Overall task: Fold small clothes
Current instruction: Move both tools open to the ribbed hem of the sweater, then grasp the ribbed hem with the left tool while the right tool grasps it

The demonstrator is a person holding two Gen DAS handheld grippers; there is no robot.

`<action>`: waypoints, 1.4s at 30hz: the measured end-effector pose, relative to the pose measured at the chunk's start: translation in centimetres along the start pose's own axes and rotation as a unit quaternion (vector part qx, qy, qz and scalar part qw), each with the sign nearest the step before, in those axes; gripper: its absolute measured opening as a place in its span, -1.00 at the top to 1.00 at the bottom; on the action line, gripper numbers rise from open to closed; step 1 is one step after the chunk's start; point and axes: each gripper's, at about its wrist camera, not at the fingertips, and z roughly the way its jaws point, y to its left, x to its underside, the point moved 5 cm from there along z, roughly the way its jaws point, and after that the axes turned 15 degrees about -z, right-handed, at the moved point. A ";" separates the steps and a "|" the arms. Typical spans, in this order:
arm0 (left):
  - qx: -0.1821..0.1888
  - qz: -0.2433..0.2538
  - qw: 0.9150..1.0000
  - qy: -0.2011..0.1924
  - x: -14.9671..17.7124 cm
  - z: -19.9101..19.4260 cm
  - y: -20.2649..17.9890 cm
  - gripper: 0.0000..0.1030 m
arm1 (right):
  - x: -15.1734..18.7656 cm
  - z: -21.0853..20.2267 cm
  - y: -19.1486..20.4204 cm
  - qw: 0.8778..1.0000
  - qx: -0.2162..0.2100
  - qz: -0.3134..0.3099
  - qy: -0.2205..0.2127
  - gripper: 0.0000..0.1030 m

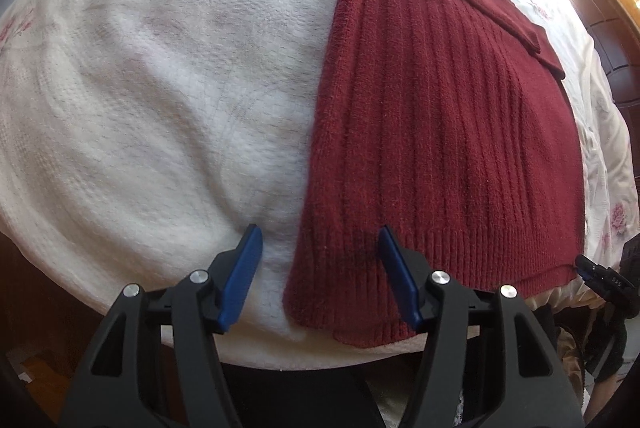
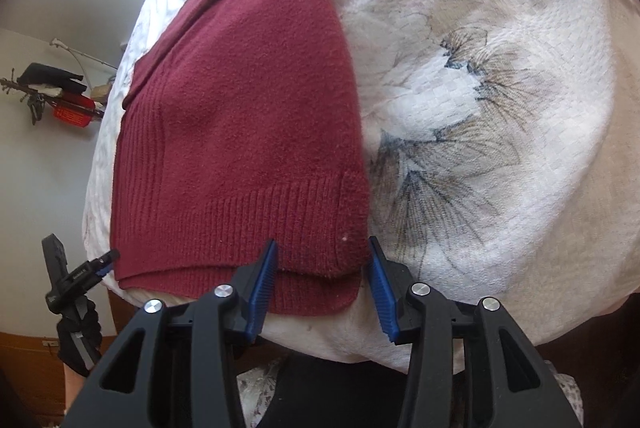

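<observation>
Both the left gripper and right gripper gape wide and empty over the near hem corners of the maroon sweater lying on the bed, probably poised to pinch them for folding.

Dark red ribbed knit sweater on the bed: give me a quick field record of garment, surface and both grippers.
garment: dark red ribbed knit sweater, lying flat, sleeve folded across the top
surface: white textured bedspread
left gripper: open, at the hem's left corner
right gripper: open, at the hem's right corner
hem: near bed edge, not gripped
</observation>
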 end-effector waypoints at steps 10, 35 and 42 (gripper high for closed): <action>0.055 -0.055 0.996 0.039 0.9 0.6 -0.1 -0.08 | -0.4 1.1 0.9 0.998 -0.050 0.019 -0.012 0.21; 0.174 -0.094 0.980 -0.031 -2.1 -6.6 -2.1 0.90 | -5.3 -5.3 3.6 0.986 -0.146 -0.003 -0.085 0.88; 0.180 -0.086 0.978 -0.062 -7.6 -7.0 -4.7 0.91 | -10.7 -6.2 3.7 0.985 -0.142 0.002 -0.101 0.88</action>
